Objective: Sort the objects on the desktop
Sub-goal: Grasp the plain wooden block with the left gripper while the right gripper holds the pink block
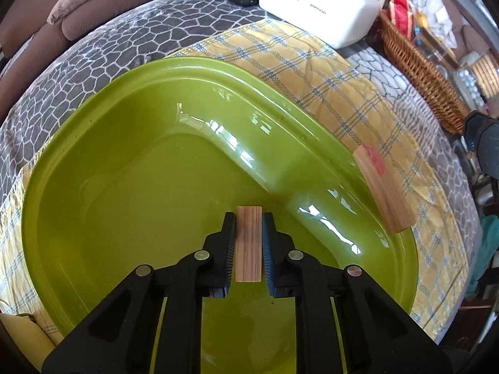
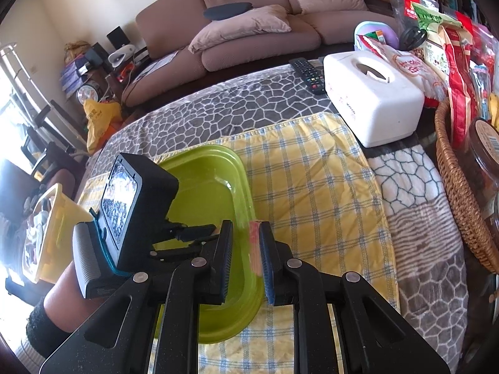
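Note:
In the left wrist view my left gripper (image 1: 248, 218) hangs over the green plastic tray (image 1: 93, 106), shut on a small upright wooden block (image 1: 248, 249). A second wooden block (image 1: 385, 187) with a red mark sits slanted at the tray's right rim, and no fingers show around it. In the right wrist view my right gripper (image 2: 246, 227) hovers over the right rim of the tray (image 2: 218, 168). It is shut on a thin block with a pink-red face (image 2: 254, 249), which looks blurred. The left gripper's body (image 2: 134, 205) sits just to its left, held by a person's arm (image 2: 62, 293).
The tray lies on a yellow checked cloth (image 2: 312, 187) over a grey pebble-patterned cover (image 2: 237, 106). A white tissue box (image 2: 371, 99) and a remote control (image 2: 307, 70) stand at the back. A wicker basket (image 2: 458, 199) full of packets is on the right, and a sofa (image 2: 249, 28) is behind.

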The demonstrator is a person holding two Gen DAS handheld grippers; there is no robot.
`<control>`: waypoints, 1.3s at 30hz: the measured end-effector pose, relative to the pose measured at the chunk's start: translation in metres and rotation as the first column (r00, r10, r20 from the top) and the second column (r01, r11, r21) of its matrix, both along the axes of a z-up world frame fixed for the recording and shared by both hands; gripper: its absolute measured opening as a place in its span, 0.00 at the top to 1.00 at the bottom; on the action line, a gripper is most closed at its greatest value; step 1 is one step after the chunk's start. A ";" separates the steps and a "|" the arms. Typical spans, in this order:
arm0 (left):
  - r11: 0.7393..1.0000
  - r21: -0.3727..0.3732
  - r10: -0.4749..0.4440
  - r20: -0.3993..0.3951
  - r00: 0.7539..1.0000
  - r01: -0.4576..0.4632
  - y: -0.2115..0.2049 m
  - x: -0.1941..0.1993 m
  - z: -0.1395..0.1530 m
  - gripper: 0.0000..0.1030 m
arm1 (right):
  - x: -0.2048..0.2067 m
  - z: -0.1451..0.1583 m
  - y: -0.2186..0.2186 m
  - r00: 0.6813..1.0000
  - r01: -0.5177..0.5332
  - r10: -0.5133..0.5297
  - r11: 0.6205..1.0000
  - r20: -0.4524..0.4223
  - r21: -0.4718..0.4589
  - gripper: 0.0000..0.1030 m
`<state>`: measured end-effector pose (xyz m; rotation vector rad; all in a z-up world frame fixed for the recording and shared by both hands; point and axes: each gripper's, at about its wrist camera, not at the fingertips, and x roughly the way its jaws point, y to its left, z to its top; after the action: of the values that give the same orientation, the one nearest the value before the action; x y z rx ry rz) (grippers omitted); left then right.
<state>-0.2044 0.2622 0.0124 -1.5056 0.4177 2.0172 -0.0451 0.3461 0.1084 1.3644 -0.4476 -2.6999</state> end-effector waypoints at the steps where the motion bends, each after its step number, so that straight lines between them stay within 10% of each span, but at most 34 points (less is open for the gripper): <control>1: 1.000 0.006 0.004 0.000 1.000 -0.004 -0.002 0.001 0.000 0.85 | 0.000 0.000 0.000 1.000 -0.003 0.003 1.000 -0.001 0.001 0.84; 21: 0.951 0.284 0.149 -0.059 0.987 -0.127 -0.097 0.050 0.073 0.85 | -0.021 -0.046 -0.056 0.981 -0.141 0.133 0.989 0.139 0.052 0.81; 39: 0.909 0.389 0.203 -0.108 0.973 -0.147 -0.142 0.091 0.108 0.85 | -0.035 -0.093 -0.090 0.958 -0.181 0.137 0.970 0.252 0.160 0.76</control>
<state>-0.1135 0.1207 0.1203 -1.1940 -0.0601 2.2015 -0.0800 0.2566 0.0157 1.7042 -0.1000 -2.5071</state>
